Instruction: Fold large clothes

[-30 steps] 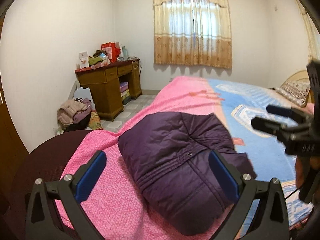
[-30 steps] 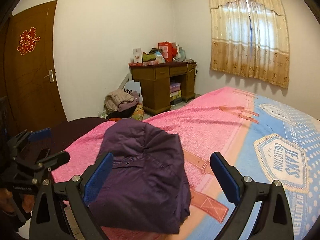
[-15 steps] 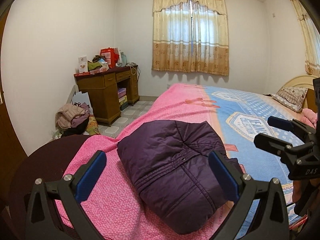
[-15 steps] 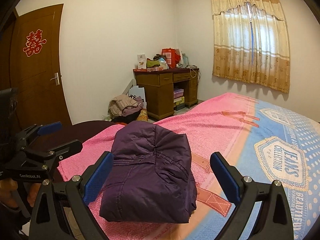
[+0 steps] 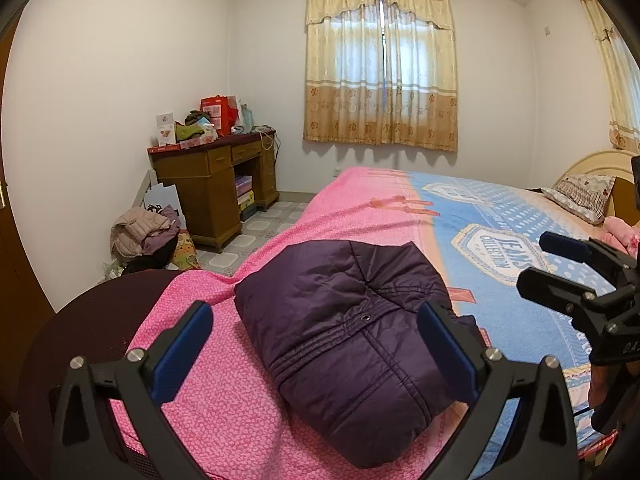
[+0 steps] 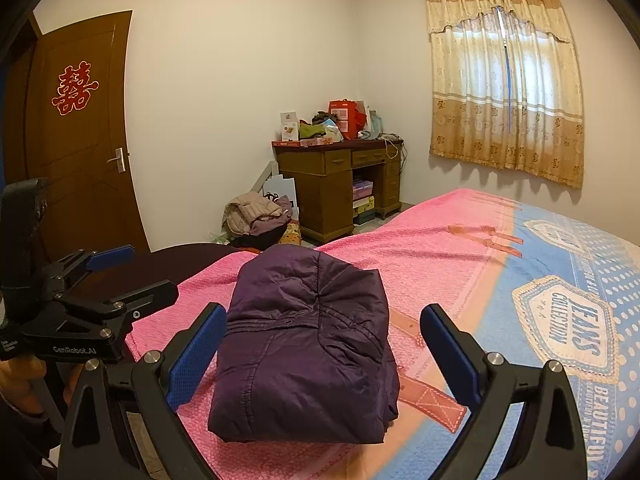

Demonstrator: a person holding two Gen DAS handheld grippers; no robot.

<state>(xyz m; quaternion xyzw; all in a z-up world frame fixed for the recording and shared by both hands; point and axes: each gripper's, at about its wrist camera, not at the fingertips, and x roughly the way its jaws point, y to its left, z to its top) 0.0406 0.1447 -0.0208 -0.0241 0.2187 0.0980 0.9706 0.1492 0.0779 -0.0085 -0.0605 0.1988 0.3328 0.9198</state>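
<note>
A dark purple padded jacket (image 5: 352, 328) lies folded into a compact bundle on the pink part of the bed cover (image 5: 224, 408). It also shows in the right wrist view (image 6: 304, 344). My left gripper (image 5: 316, 356) is open and empty, held back from the jacket's near end. My right gripper (image 6: 324, 356) is open and empty too, held back from the bundle. The right gripper also shows at the right edge of the left wrist view (image 5: 576, 276). The left gripper shows at the left of the right wrist view (image 6: 100, 280).
The bed cover turns blue (image 6: 560, 320) toward the right, with a pillow (image 5: 584, 196) at the head. A wooden desk (image 5: 216, 184) with clutter stands by the far wall. A pile of clothes (image 5: 144, 232) lies on the floor. A dark round seat (image 5: 88, 320) is left of the bed corner. A brown door (image 6: 80, 132) is at the left.
Both grippers have pulled back and risen away from the folded jacket, so more of the room and bed shows. The jacket has not moved.
</note>
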